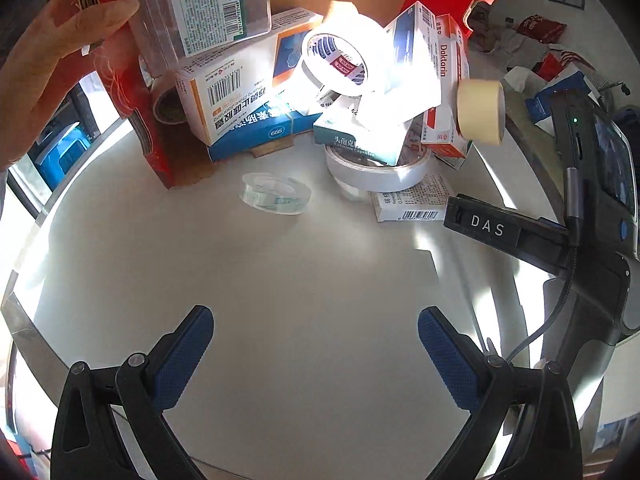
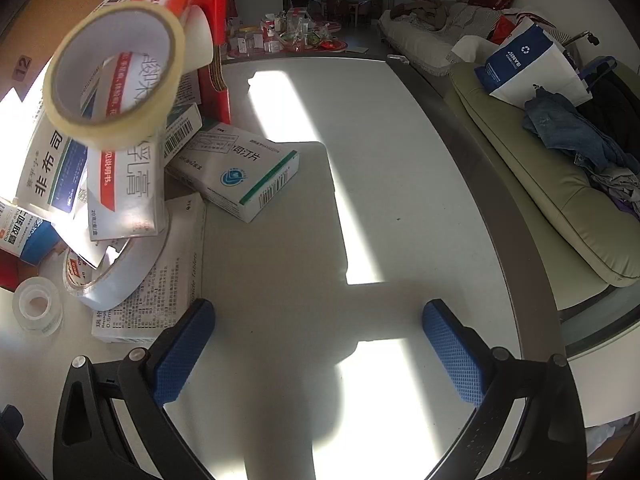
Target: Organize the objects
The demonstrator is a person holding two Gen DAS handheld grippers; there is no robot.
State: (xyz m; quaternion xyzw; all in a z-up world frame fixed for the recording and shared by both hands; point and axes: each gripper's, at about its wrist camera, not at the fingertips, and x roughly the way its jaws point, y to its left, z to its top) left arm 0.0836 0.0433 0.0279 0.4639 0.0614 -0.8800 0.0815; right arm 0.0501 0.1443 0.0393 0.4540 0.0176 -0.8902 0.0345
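Right wrist view. The right gripper (image 2: 318, 354) stands with jaws wide apart and nothing between them, above a white tabletop (image 2: 380, 208) crossed by sunlight bands. Along the left edge lies a heap of medicine boxes (image 2: 120, 184), with a beige tape roll (image 2: 114, 76) blurred above it. A green-edged box (image 2: 236, 174) lies flat beside the heap. A white tape roll (image 2: 120, 276) leans on a flat leaflet-printed box (image 2: 160, 292); a clear tape roll (image 2: 38, 306) lies near the left edge.

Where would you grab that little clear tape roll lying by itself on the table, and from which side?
Probably from above, across its outer rim. The clear tape roll lies flat on the white table, hole up, apart from the pile, with bare table on its near side. The open left gripper could come down over it, one finger on each side of the rim. Its short, slippery wall argues for gripping low.
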